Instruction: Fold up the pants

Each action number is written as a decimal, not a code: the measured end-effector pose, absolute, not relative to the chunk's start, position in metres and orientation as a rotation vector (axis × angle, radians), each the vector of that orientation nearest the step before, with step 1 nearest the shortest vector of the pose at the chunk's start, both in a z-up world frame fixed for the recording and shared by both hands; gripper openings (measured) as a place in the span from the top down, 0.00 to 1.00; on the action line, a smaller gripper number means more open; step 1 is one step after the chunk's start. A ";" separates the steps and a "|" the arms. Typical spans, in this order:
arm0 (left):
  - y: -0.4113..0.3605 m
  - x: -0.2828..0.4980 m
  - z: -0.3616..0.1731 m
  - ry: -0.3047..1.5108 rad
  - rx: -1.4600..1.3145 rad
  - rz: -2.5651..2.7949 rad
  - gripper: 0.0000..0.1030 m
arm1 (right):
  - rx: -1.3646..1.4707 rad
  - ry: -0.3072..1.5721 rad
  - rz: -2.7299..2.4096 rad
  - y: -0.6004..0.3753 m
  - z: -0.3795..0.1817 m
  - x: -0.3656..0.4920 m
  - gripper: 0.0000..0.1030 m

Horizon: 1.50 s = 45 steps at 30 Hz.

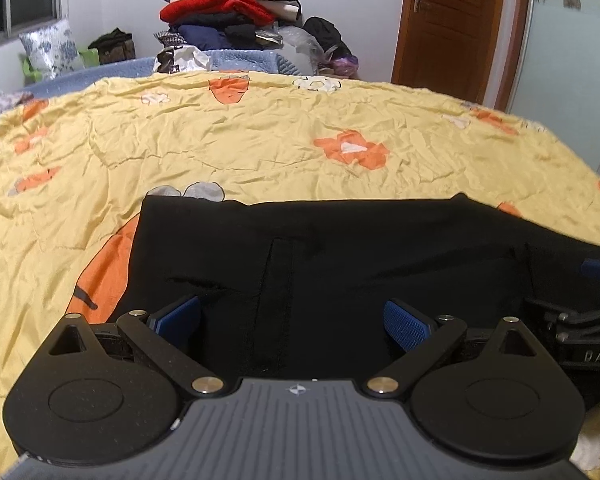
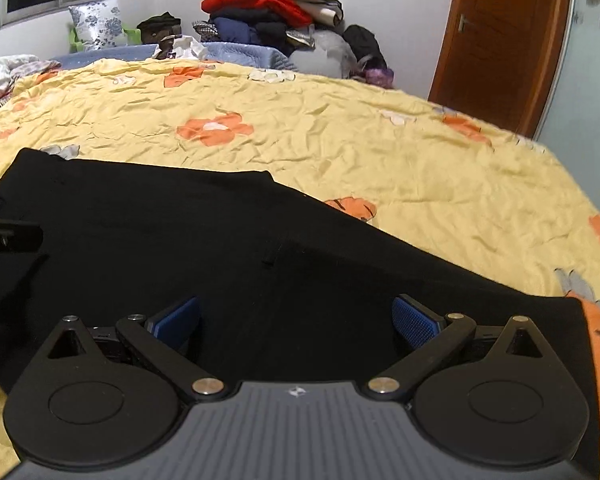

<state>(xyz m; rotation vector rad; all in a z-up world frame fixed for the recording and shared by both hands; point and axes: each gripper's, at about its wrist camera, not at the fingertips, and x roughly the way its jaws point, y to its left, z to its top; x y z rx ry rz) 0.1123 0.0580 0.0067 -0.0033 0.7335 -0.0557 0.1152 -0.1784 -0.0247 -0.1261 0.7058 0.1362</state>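
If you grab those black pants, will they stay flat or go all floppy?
Probably floppy: the black pants lie limp, following the yellow quilt. Likely light, being thin fabric. Pushed, they would probably bunch rather than slide, since the quilt looks crumpled.

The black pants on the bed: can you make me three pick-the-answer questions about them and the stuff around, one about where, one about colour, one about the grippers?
1. Where do the pants lie?
A. on the yellow quilt
B. on the clothes pile
C. on the floor

2. What colour are the big flowers on the quilt?
A. green
B. purple
C. orange

3. How do both grippers stand?
A. shut on the pants
B. open, holding nothing
C. shut on a pillow

Answers:
1 A, the pants are spread flat on the quilt.
2 C, orange flowers show all over the yellow cloth.
3 B, the left gripper and the right gripper both have their blue pads wide apart above the pants.
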 end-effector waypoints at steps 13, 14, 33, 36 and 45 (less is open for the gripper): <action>0.107 0.121 0.029 0.790 -0.286 0.016 0.03 | -0.259 0.731 -0.122 -0.256 -0.018 0.117 0.00; 0.104 0.122 0.027 0.795 -0.276 0.025 0.03 | -0.254 0.769 -0.131 -0.265 -0.025 0.126 0.00; 0.070 0.120 0.023 0.764 -0.124 0.070 0.03 | -0.126 0.728 0.084 -0.233 -0.036 0.144 0.00; 0.073 0.118 0.026 0.736 -0.091 0.094 0.03 | -0.115 0.741 0.041 -0.235 -0.031 0.153 0.00; 0.081 0.127 0.016 0.751 -0.027 0.153 0.03 | -0.205 0.750 0.196 -0.196 -0.031 0.118 0.00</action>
